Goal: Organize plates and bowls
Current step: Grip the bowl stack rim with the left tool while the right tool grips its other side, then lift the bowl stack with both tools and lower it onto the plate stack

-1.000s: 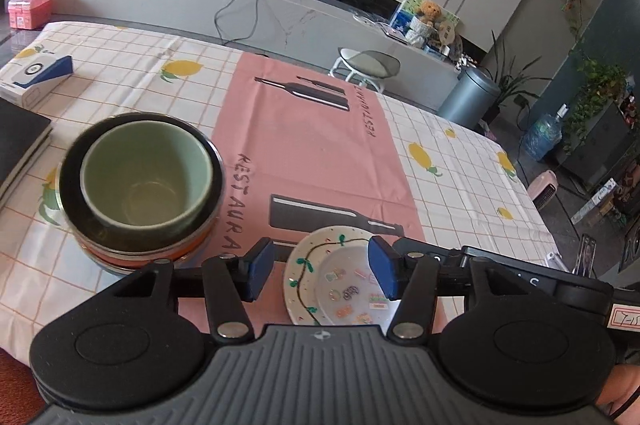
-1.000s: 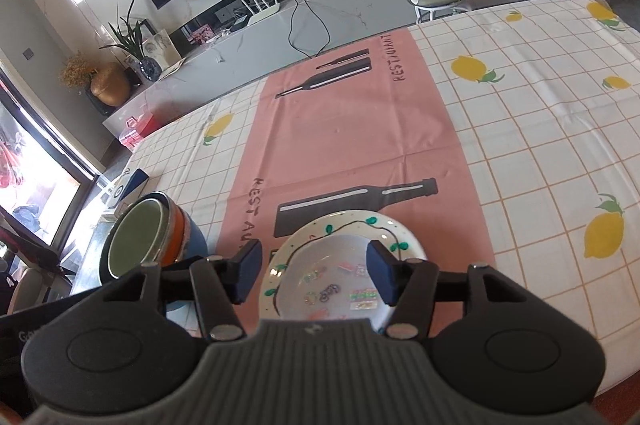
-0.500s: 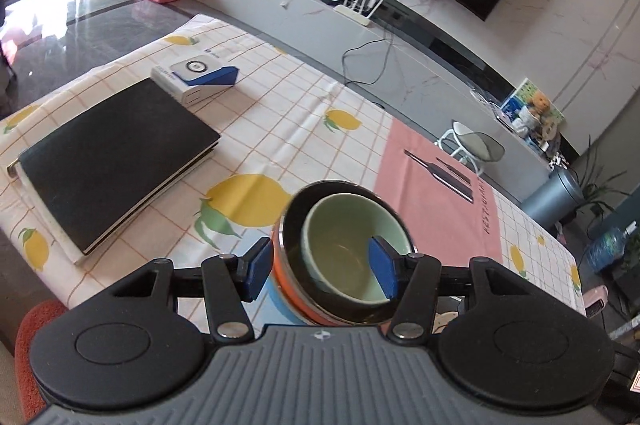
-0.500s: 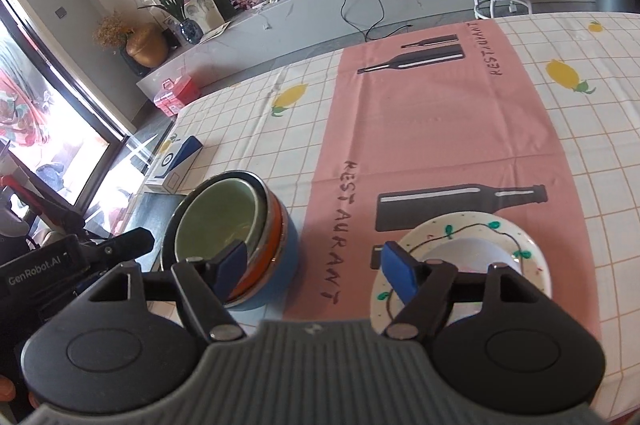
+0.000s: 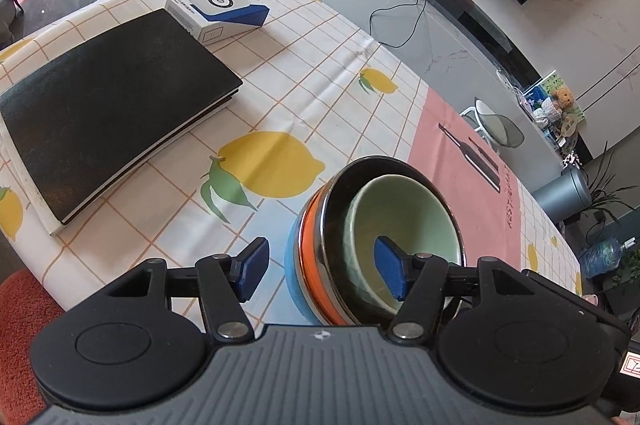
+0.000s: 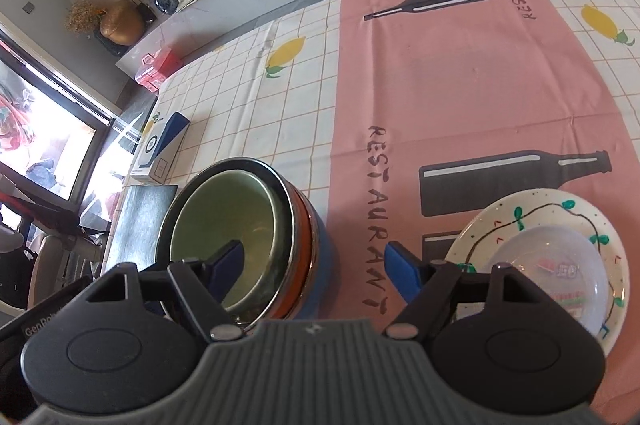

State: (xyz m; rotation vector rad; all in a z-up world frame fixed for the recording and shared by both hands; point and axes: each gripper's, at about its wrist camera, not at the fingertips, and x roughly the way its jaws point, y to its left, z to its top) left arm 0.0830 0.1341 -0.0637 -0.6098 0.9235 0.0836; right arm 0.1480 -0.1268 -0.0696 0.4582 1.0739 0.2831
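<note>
Bowl stack (image 5: 316,245) – 4 nested bowls on the tabletop (image 5: 320,73), near its front edge: blue outermost at the bottom, then orange, then a dark-glazed one w/ a metallic-looking rim, and a pale green bowl (image 5: 400,217) innermost. Stack sits on the checked lemon-print part of the cloth, just beside the pink "RESTAURANT" runner (image 6: 460,73).

Left gripper (image 5: 322,271) – jaws open wide, straddling the stack's left wall: 1 blue pad outside the blue bowl, the other inside the green bowl. Whether either pad touches ceramic can't be told.

Right gripper (image 6: 316,267) – jaws also open, straddling the stack's right wall; 1 pad over the green bowl's interior, the other outside over the runner, between stack and plate. Nothing gripped.

Plate (image 6: 568,221) – white w/ a painted vine and green leaves, on the runner to the right of the stack and apart from it. A smaller shallow white dish (image 6: 560,265) w/ coloured print rests in its centre.

Other items, left-wrist view: closed black notebook (image 5: 108,105) flat on the cloth at left; white-and-blue box (image 5: 216,11) just beyond it – both well apart from the bowls.
</note>
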